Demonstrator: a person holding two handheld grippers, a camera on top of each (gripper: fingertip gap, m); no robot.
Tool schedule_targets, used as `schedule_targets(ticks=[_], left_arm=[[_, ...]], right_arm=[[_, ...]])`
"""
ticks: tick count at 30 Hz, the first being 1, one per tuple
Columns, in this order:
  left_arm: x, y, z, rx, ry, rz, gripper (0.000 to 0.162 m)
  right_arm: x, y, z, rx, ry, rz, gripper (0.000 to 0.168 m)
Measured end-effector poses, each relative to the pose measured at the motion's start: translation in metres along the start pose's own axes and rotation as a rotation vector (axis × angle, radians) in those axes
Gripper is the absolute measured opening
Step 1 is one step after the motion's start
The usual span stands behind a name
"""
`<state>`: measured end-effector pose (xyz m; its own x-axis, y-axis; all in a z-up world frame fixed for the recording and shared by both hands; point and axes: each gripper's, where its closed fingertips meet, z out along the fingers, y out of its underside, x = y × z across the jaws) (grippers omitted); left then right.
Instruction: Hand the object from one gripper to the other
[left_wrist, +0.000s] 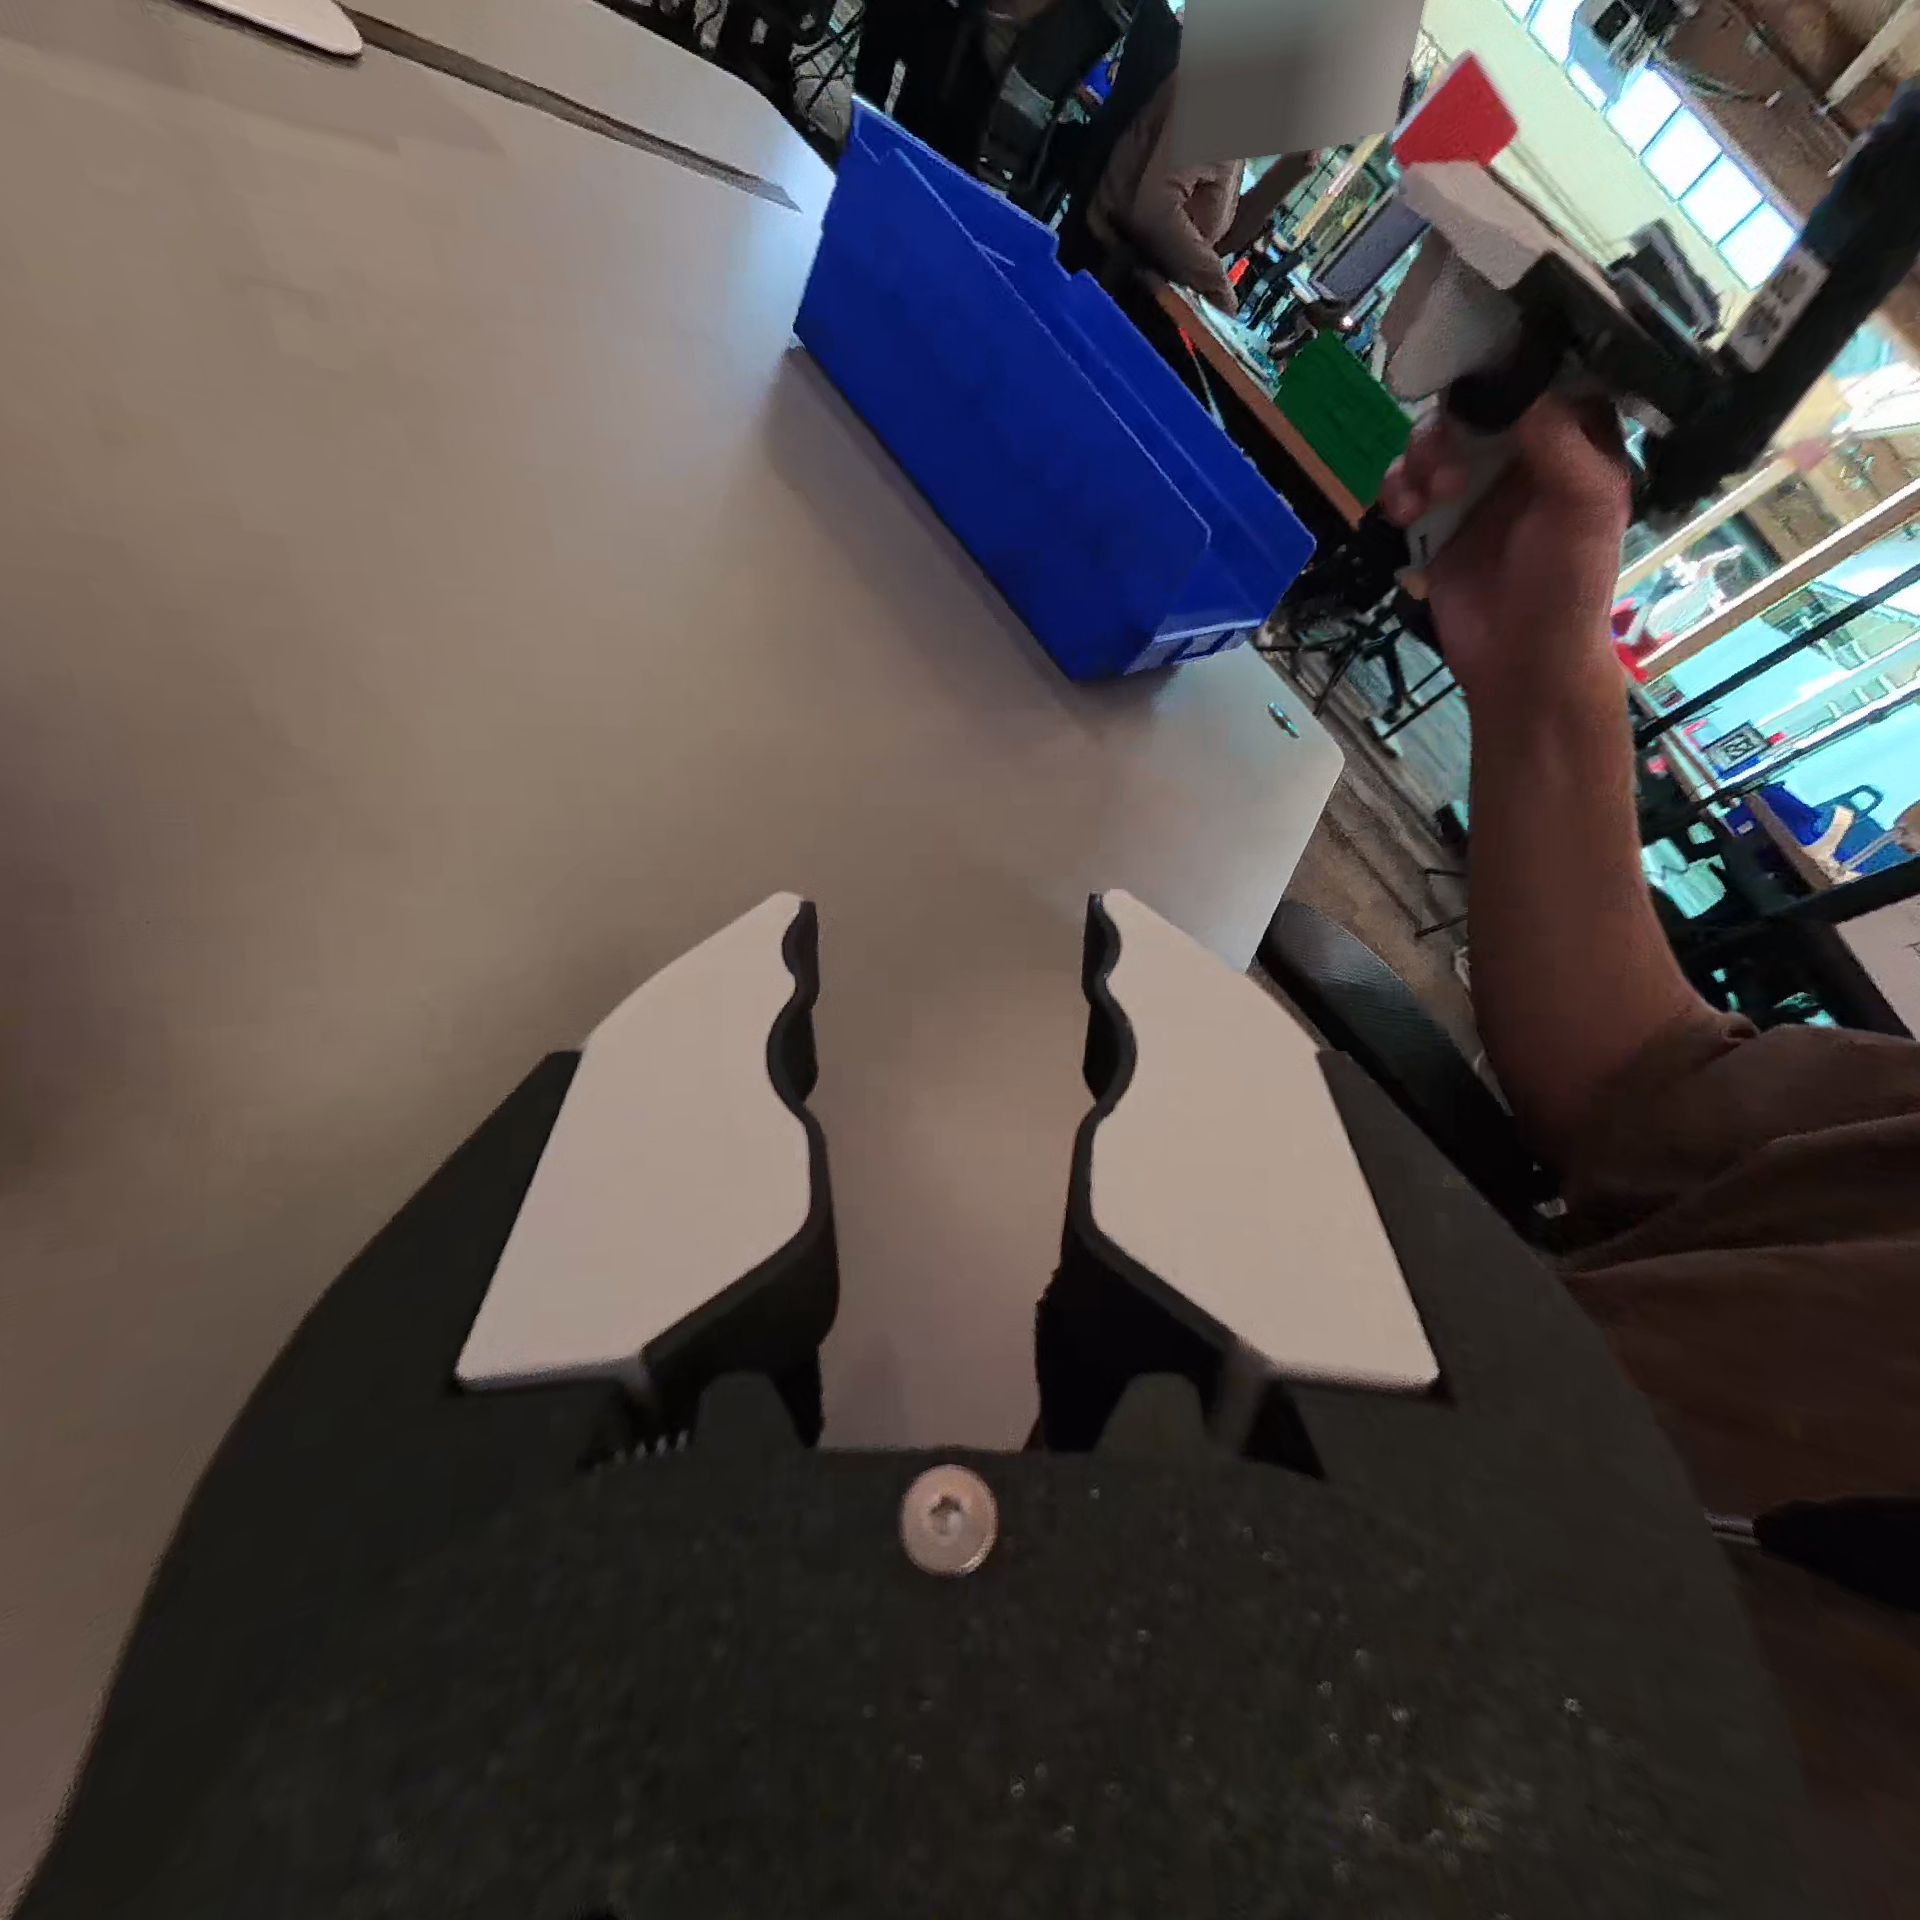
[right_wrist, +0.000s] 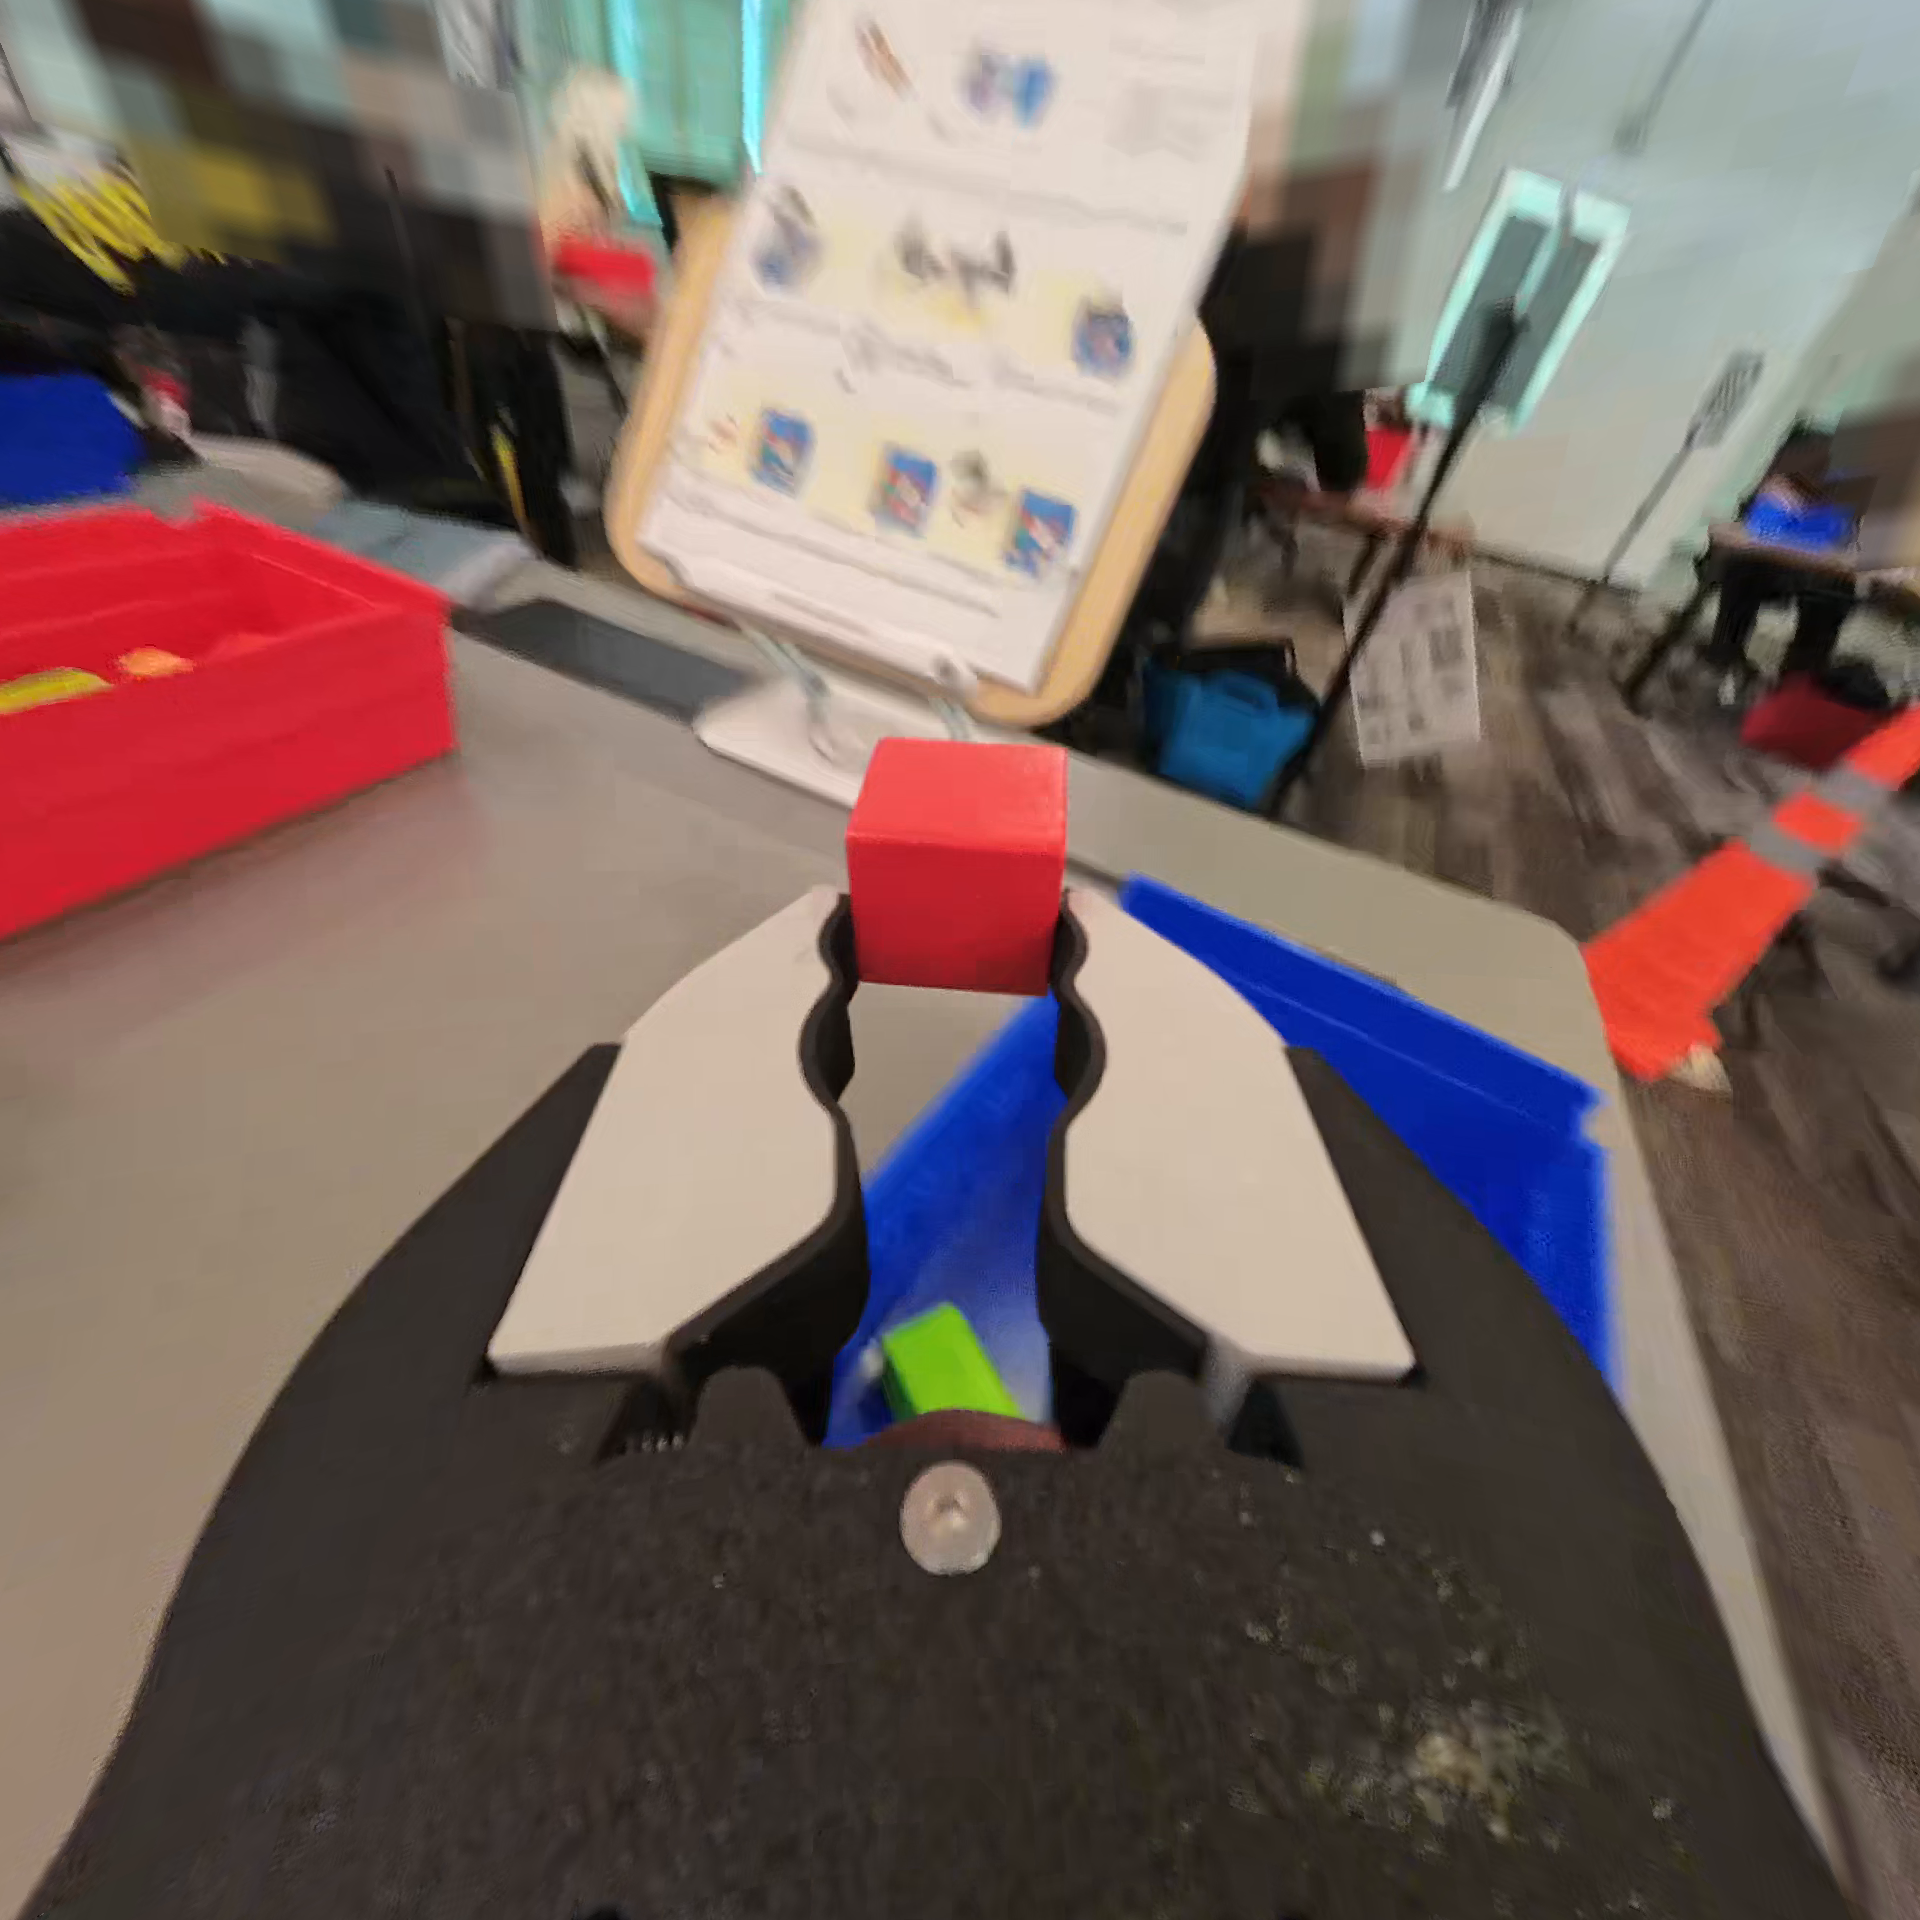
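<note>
Gripping red cube (right_wrist: 956, 883) in right gripper (right_wrist: 956, 925) fingertips above blue bin (right_wrist: 1351, 1049).
Left gripper (left_wrist: 948, 935) fingers released, empty, near the bin.

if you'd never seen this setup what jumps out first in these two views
The red cube pinched at the very tips of the right gripper, held up over the open blue bin with a green block inside it. Next, the left gripper, open and empty over bare grey table. A red bin sits far left on the table.
</note>
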<state>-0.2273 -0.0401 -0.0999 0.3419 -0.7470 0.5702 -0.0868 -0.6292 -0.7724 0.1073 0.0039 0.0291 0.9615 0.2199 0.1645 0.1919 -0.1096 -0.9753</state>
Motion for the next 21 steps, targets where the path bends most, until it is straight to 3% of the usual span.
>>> schedule_targets(ticks=[4, 7, 10, 15, 21], left_arm=[[-0.001, -0.001, 0.003, -0.020, 0.026, -0.016, 0.048], [0.001, 0.000, 0.005, -0.035, 0.017, 0.014, 0.044], [0.004, 0.001, 0.007, -0.045, 0.019, 0.036, 0.044], [0.008, 0.001, 0.008, -0.049, 0.022, 0.046, 0.044], [0.005, 0.001, 0.004, -0.047, 0.011, 0.035, 0.044]], right_arm=[[0.050, 0.062, 0.036, -0.445, -0.050, -0.021, 0.035], [0.046, 0.125, 0.062, -0.818, -0.232, -0.025, 0.036], [0.038, 0.170, 0.063, -1.117, -0.379, -0.149, 0.036], [0.038, 0.202, 0.061, -1.350, -0.444, -0.256, 0.036], [0.043, 0.221, 0.061, -1.422, -0.439, -0.242, 0.035]])
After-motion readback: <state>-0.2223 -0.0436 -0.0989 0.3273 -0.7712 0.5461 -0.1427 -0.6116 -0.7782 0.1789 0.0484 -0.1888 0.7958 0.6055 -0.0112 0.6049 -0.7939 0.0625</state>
